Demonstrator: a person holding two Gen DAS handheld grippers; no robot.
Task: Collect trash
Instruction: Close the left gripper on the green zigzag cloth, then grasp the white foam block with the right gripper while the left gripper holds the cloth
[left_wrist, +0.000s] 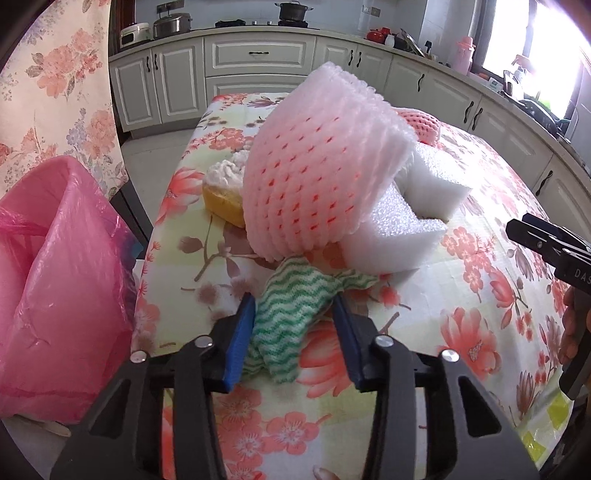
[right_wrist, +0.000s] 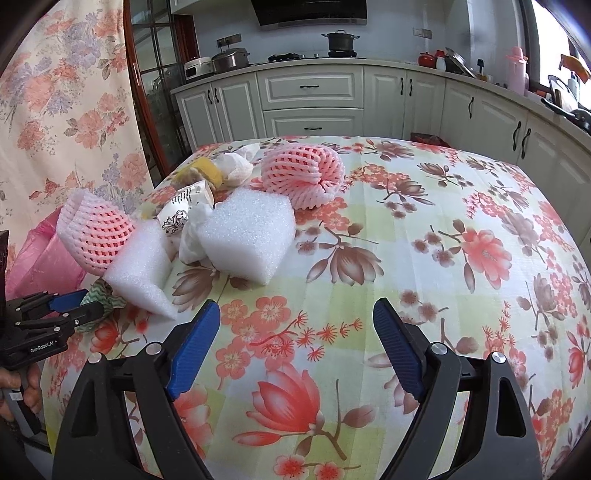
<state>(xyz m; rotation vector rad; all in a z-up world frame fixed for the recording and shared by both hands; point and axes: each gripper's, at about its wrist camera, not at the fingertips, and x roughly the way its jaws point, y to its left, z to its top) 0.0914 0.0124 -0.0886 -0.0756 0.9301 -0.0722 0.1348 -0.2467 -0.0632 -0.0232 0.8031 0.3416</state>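
the green-and-white wavy cloth (left_wrist: 291, 314) lies crumpled at the floral tablecloth's (left_wrist: 424, 332) near left edge, between the left gripper's (left_wrist: 295, 321) parted jaws, under a pink foam net (left_wrist: 317, 173). pink bin bag (left_wrist: 62, 295) hangs left. the right gripper (right_wrist: 295, 328) hovers, spread wide, empty.

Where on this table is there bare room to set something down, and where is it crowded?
Free: the floral tablecloth right of the white foam block and pink foam net, and the stretch ahead of the open right gripper. Crowded: the left edge, where the left gripper straddles the green wavy cloth beside the pink bag.
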